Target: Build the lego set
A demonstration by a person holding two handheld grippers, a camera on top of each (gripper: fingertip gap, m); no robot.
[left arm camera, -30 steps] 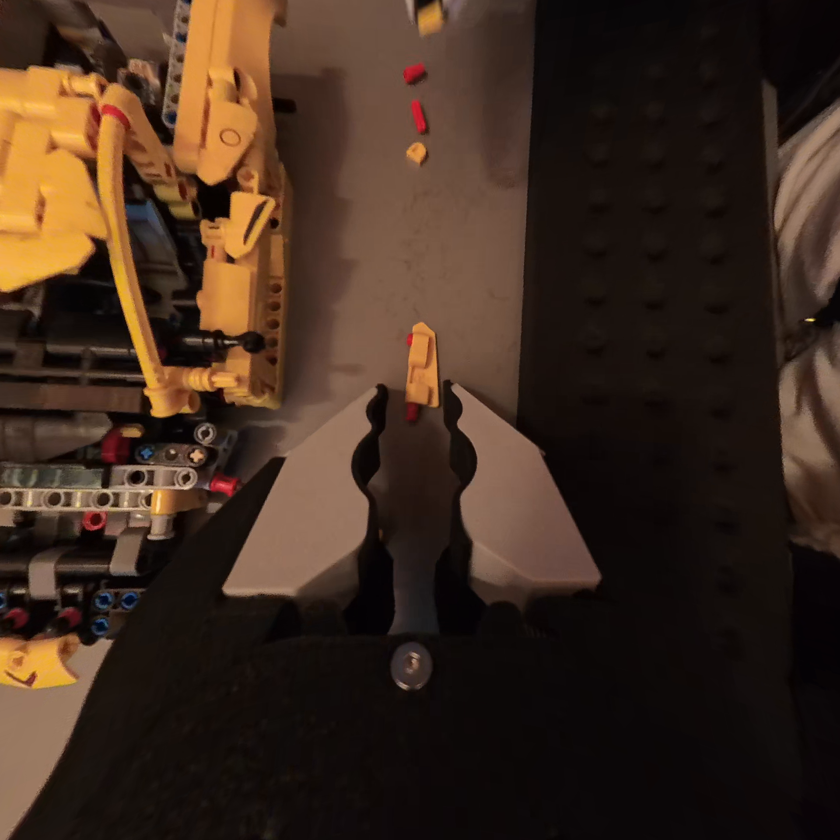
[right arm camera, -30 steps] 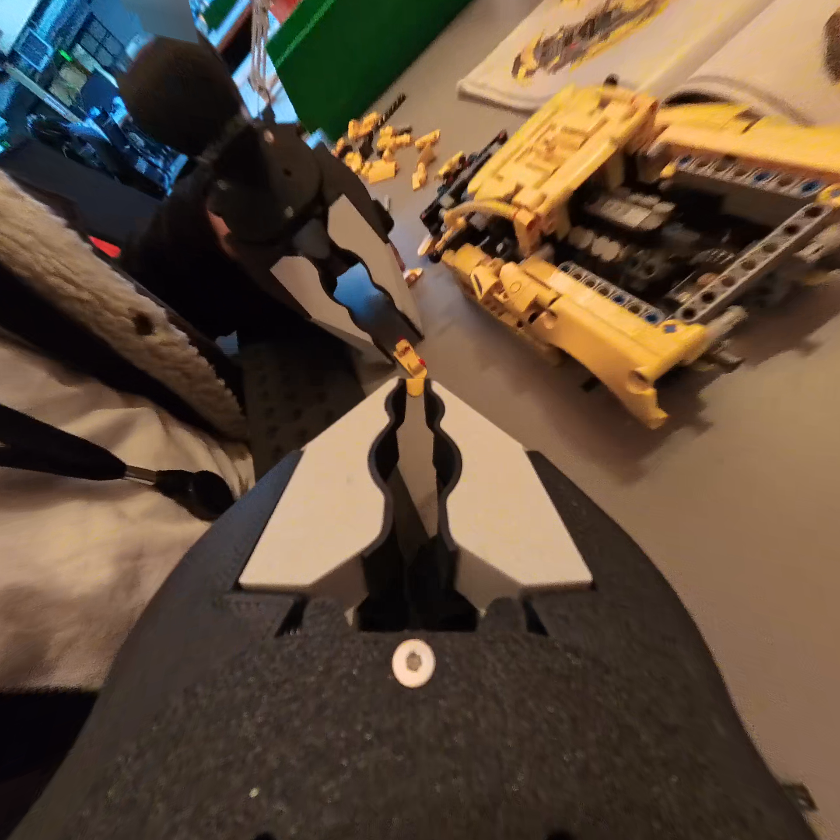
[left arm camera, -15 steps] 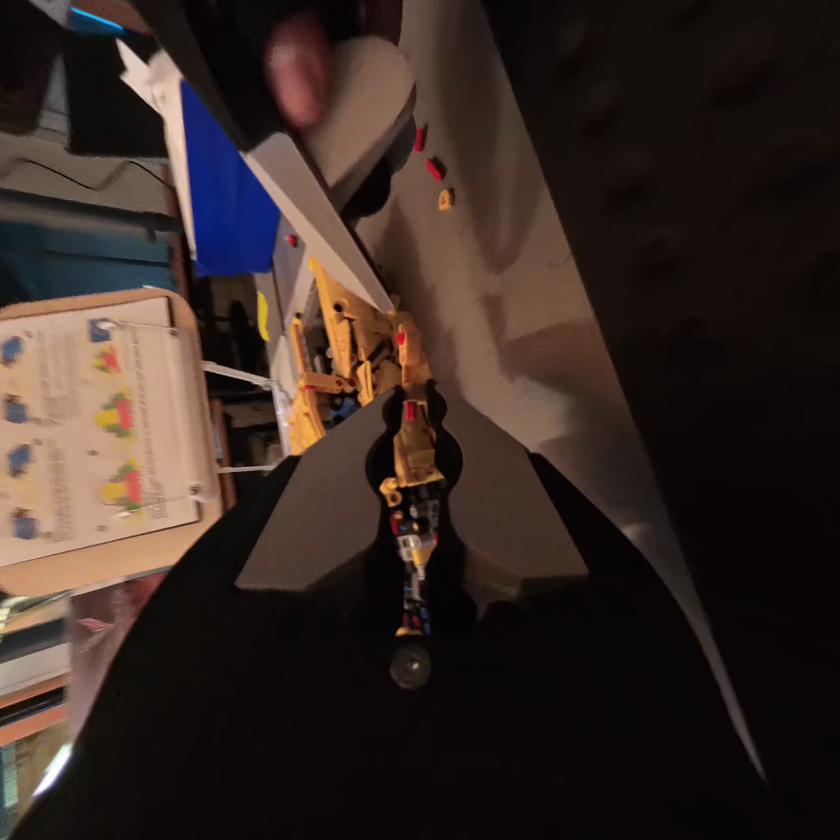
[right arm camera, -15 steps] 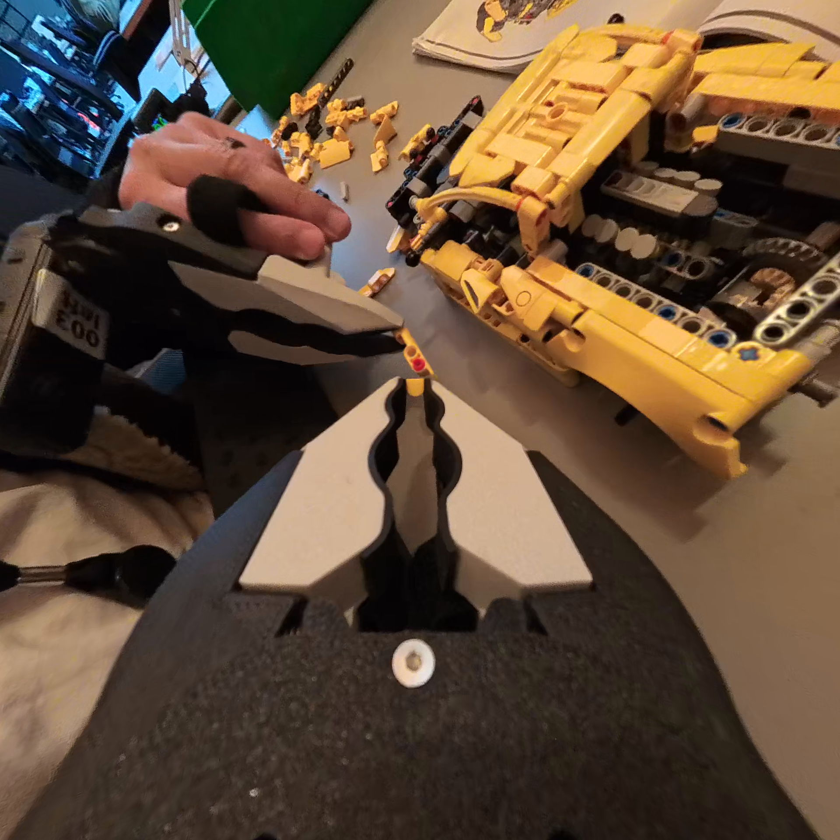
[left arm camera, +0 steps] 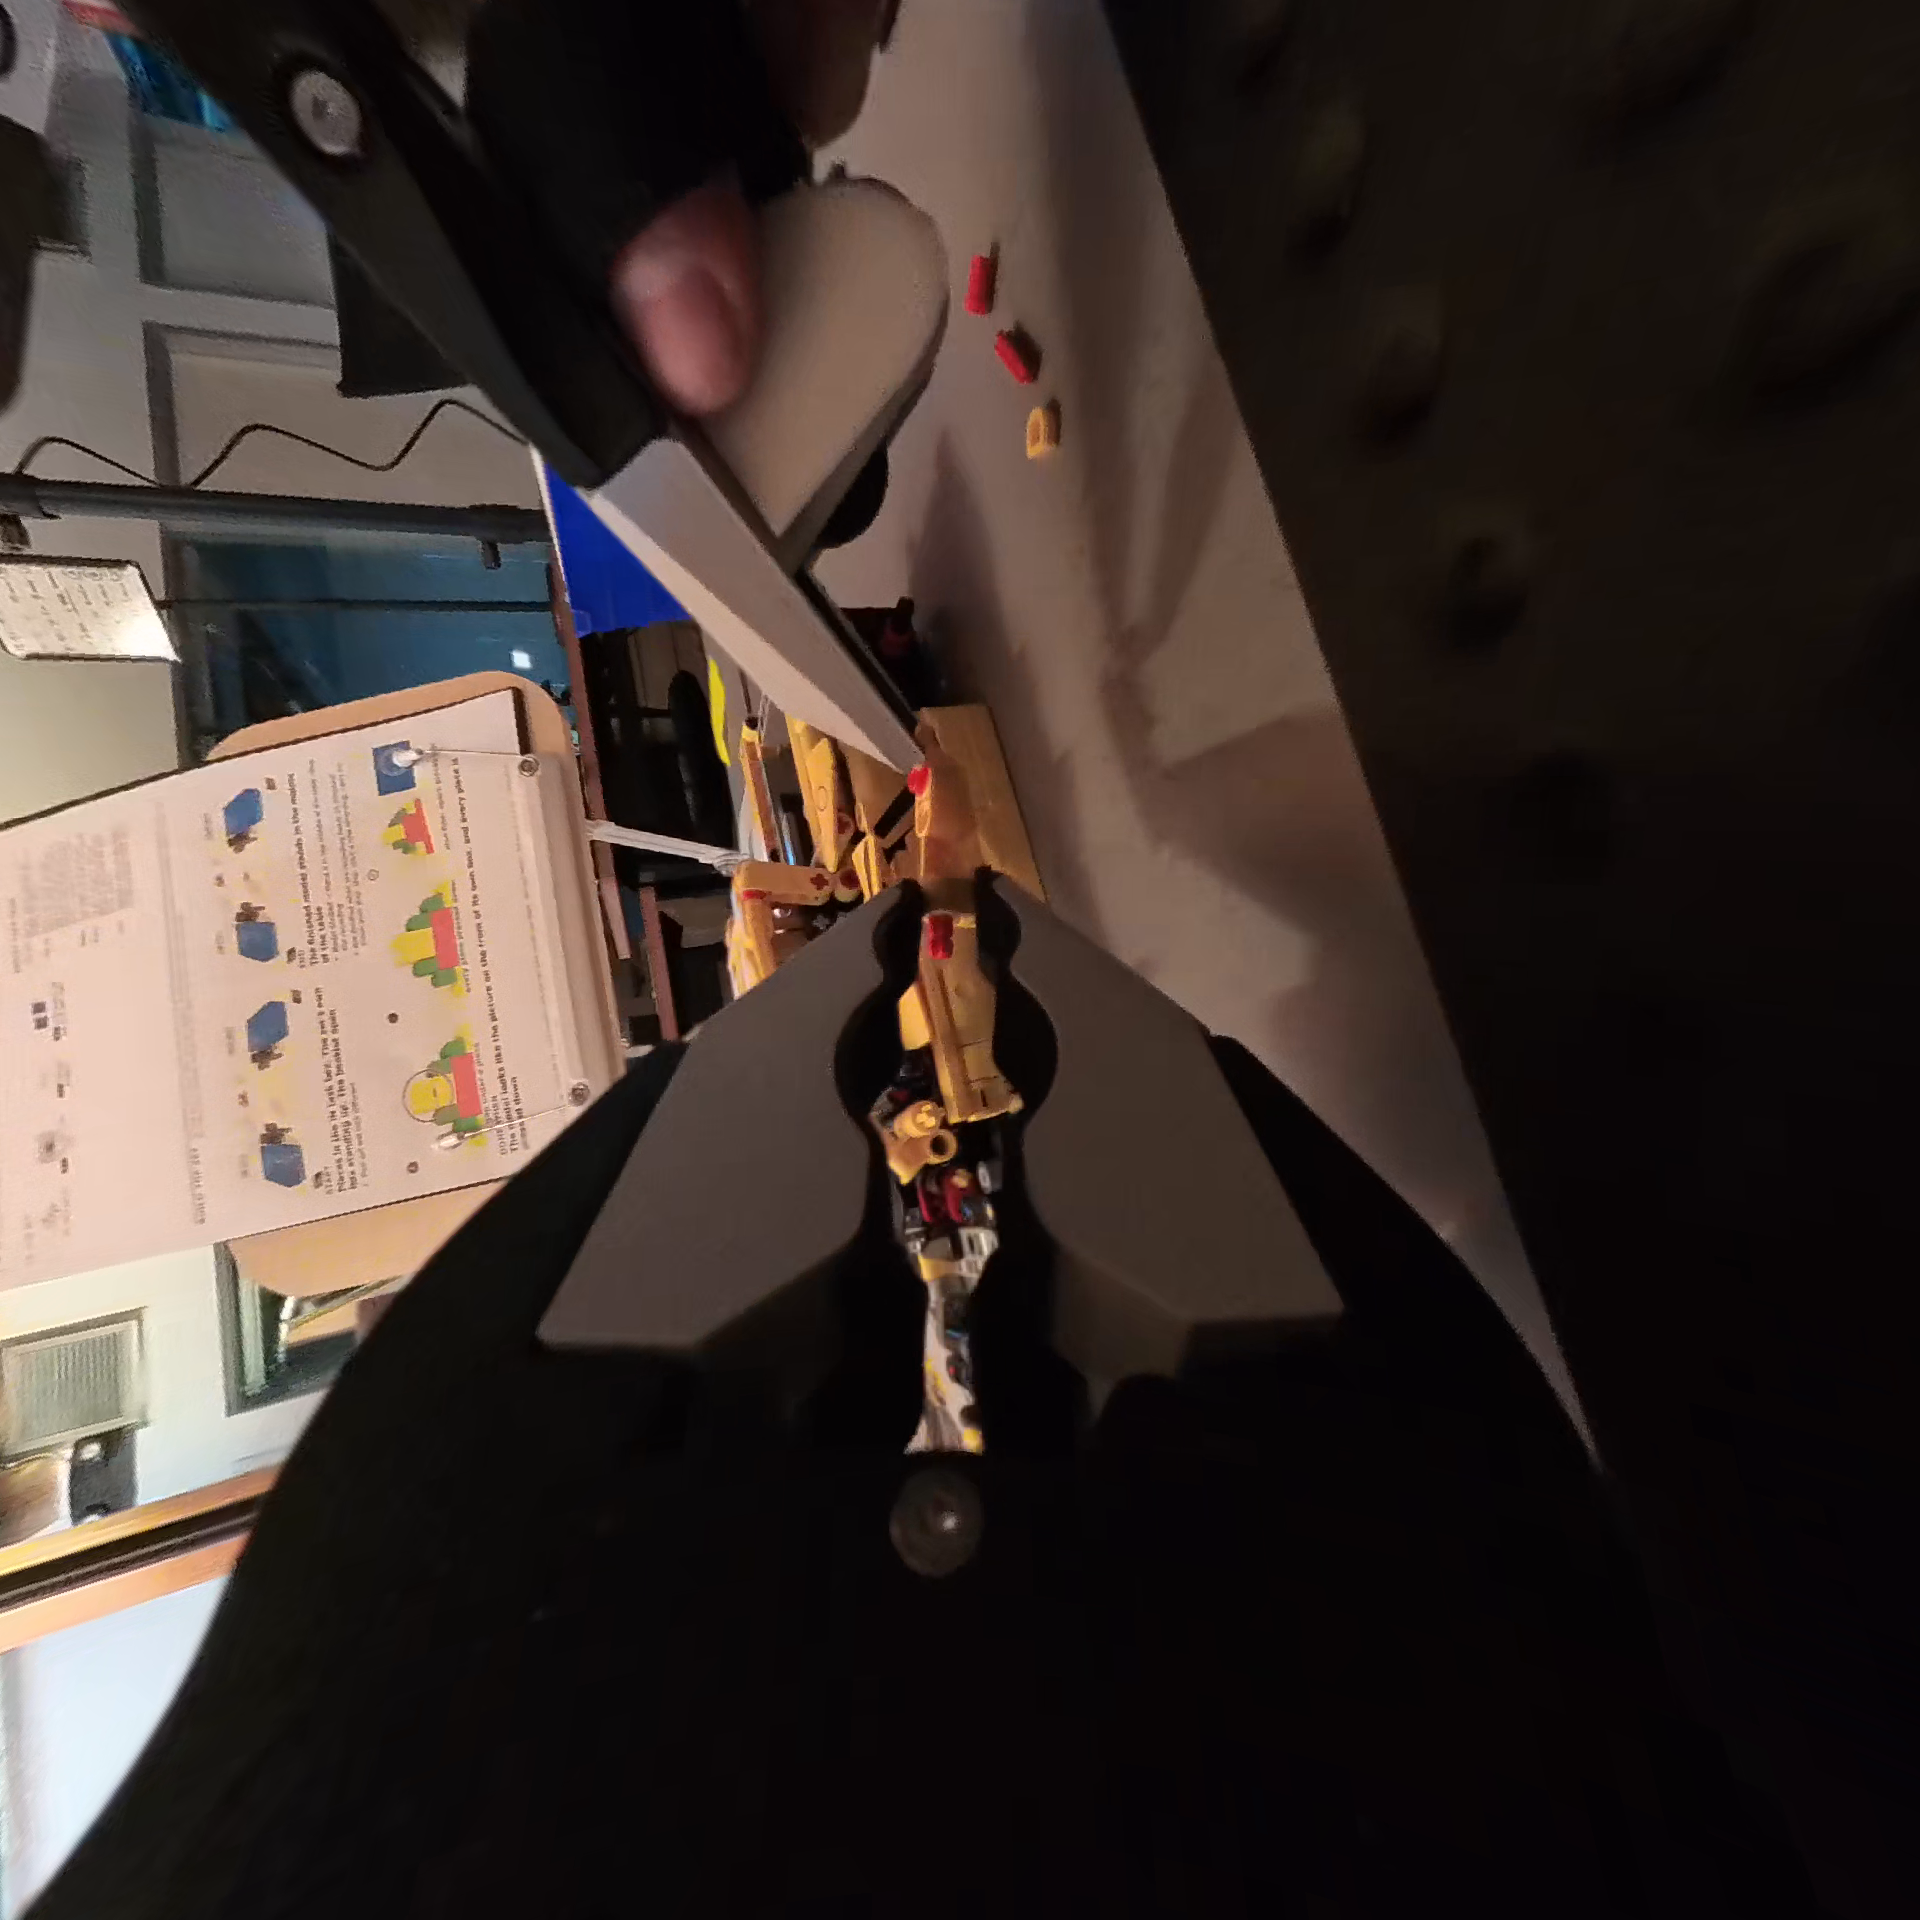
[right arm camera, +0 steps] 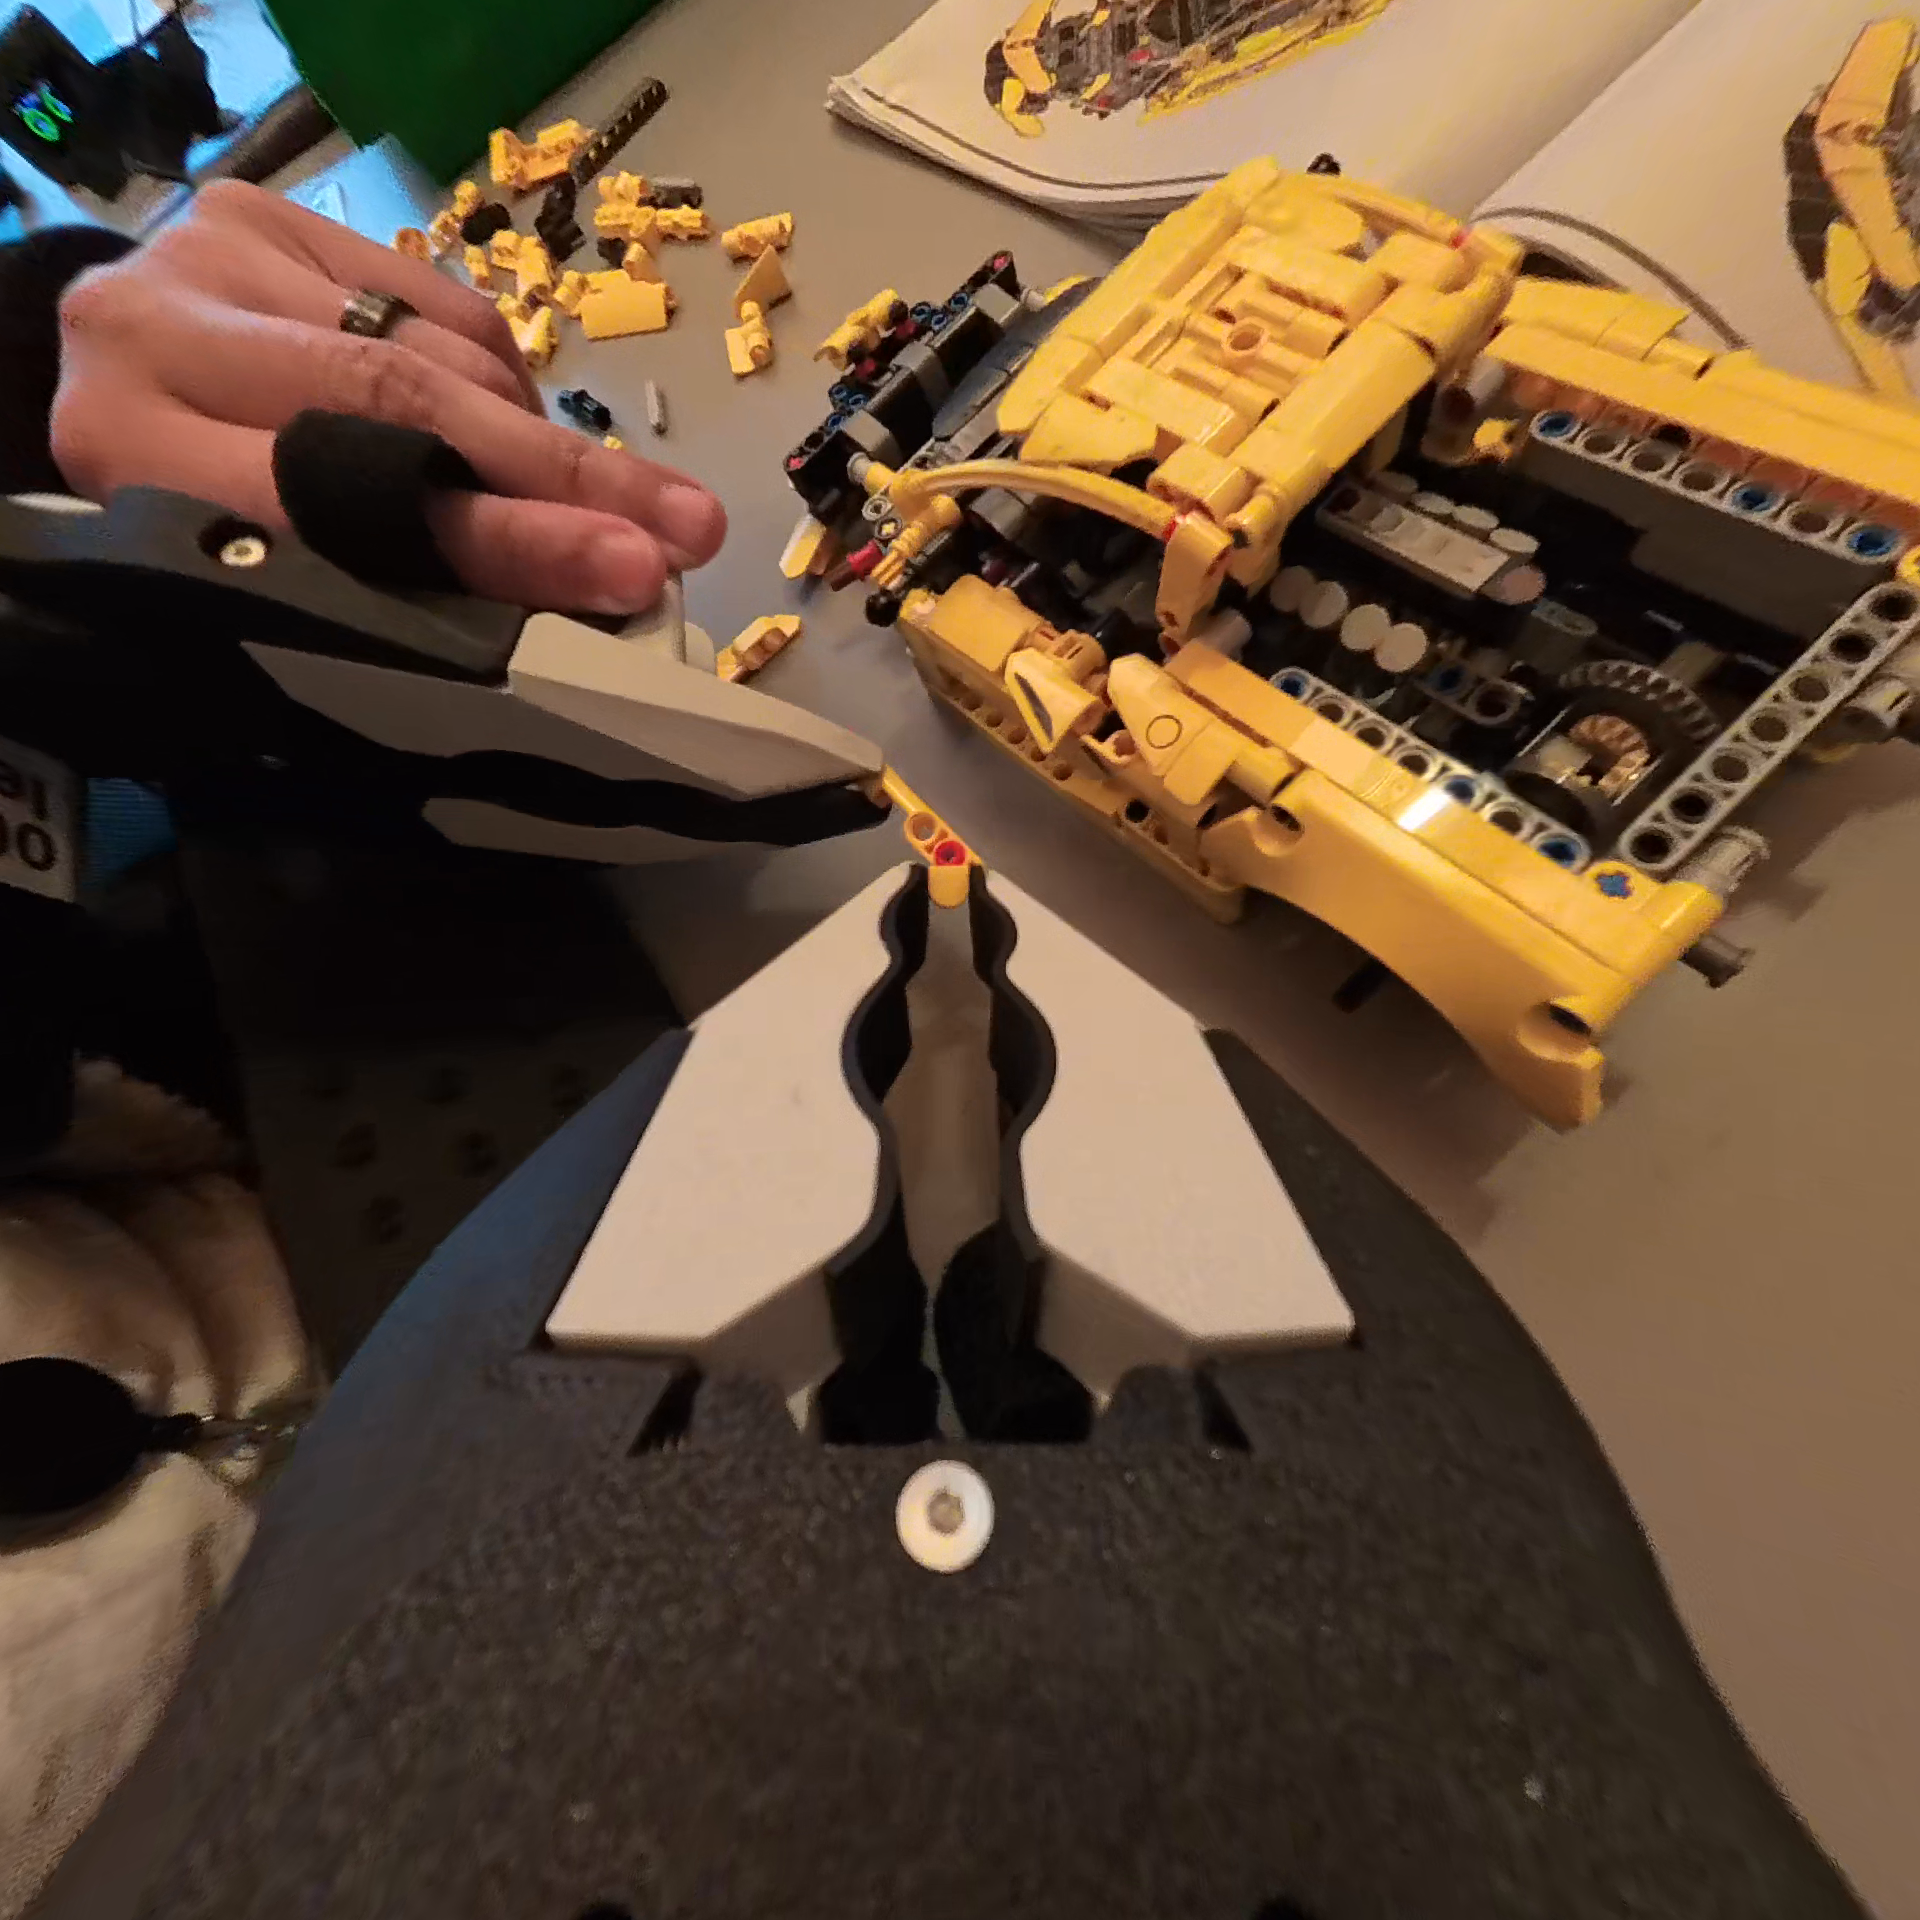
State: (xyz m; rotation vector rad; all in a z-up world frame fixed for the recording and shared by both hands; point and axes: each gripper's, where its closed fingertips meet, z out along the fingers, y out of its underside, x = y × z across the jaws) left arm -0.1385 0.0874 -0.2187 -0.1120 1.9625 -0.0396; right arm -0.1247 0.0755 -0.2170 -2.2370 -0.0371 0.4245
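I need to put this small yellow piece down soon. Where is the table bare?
Bare grey table lies on the near side of the yellow model, right of the right gripper. Crowded: the loose parts pile and the manual beyond the model.

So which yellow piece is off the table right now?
The small yellow piece with the red pin, pinched from both ends between the left gripper and right gripper. The other loose yellow pieces lie on the table.
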